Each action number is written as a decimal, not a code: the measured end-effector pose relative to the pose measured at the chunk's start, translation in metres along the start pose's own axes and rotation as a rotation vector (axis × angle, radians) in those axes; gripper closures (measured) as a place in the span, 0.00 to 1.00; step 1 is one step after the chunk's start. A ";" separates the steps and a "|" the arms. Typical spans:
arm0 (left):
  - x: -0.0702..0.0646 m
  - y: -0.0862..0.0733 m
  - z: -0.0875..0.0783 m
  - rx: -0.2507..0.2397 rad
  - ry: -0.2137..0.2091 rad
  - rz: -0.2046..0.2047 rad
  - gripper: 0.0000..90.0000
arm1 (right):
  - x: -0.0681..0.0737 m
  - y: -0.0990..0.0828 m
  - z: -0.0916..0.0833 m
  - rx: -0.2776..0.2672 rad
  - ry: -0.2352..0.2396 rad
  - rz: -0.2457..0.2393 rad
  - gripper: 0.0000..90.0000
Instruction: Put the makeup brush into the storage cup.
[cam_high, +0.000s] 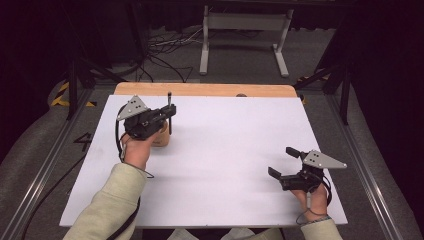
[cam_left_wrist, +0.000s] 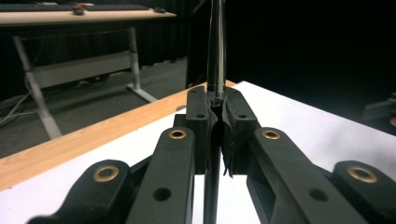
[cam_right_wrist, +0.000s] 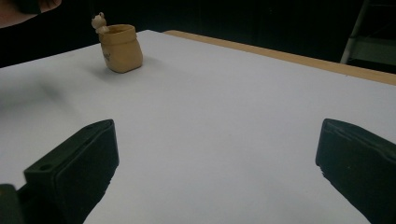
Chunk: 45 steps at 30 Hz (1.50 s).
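Note:
A thin dark pen (cam_high: 169, 116) stands upright between the jaws of my left gripper (cam_high: 171, 111), which is shut on it above the left part of the white table. In the left gripper view the pen (cam_left_wrist: 216, 46) runs straight up from the pressed pads (cam_left_wrist: 201, 112). A tan sack-shaped pot (cam_high: 161, 137) stands just under and beside that gripper; the pen hangs right next to it. The right gripper view shows the pot (cam_right_wrist: 120, 49) with a small bear figure (cam_right_wrist: 98, 21) on its rim. My right gripper (cam_high: 282, 161) rests open near the table's right front, nothing between its jaws (cam_right_wrist: 217, 154).
The white tabletop (cam_high: 225, 150) has a wooden strip (cam_high: 205, 90) along its far edge. Beyond it stand a white table frame (cam_high: 245, 30) and loose cables on the floor (cam_high: 165, 47). Metal rails run along both sides of the table.

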<state>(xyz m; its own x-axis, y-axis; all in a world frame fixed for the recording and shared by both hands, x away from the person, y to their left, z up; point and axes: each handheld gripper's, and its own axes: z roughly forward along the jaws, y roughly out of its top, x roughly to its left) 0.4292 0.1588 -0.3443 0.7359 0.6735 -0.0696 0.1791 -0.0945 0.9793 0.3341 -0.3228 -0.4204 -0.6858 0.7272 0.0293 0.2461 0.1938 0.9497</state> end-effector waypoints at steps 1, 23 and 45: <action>0.001 0.000 0.000 -0.004 0.011 -0.002 0.92 | 0.000 0.000 0.000 -0.002 0.001 0.005 0.00; 0.017 -0.004 -0.007 -0.052 0.265 -0.030 0.92 | 0.003 0.000 0.005 0.007 0.029 0.009 0.00; 0.028 -0.019 -0.001 -0.056 0.267 -0.065 0.92 | 0.005 0.001 0.005 -0.011 0.065 0.017 0.00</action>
<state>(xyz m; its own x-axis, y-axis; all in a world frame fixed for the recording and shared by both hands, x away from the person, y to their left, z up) 0.4458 0.1797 -0.3645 0.5248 0.8467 -0.0872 0.1781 -0.0090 0.9840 0.3347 -0.3158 -0.4212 -0.7249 0.6857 0.0653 0.2507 0.1743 0.9522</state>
